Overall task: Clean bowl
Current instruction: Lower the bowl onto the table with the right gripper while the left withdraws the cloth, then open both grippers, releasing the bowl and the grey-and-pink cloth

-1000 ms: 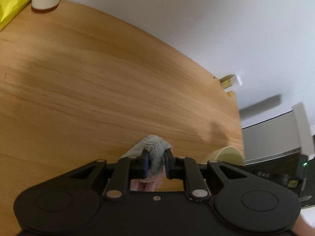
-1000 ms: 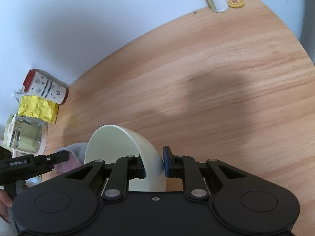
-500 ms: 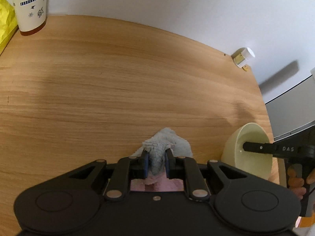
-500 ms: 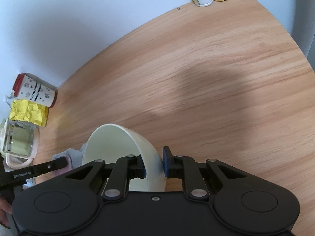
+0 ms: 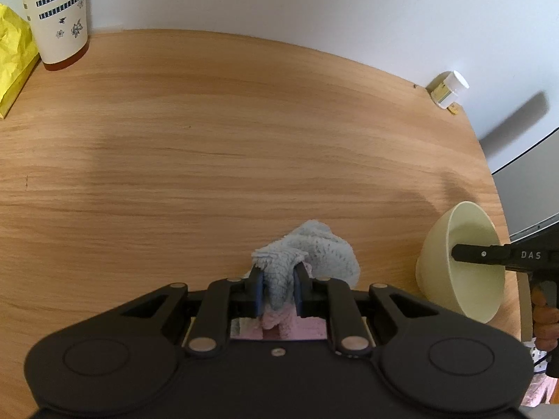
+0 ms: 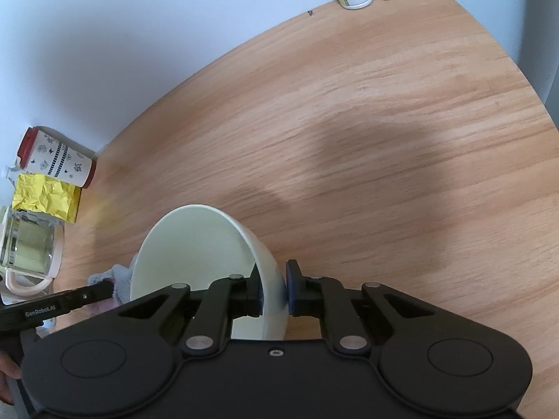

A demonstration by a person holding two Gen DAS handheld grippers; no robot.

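Cloth and bowl held above a pale wooden table (image 5: 209,146) set against a plain white wall (image 5: 279,3).
The left gripper (image 5: 277,291) pinches a fluffy grey-and-pink cloth (image 5: 307,255); the right gripper (image 6: 274,291) clamps the tilted cream bowl's (image 6: 195,244) rim, near the table's right edge.

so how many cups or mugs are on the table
2: a patterned cup by the wall at the far left, and a glass mug nearer, past the yellow paper. More may be hidden.
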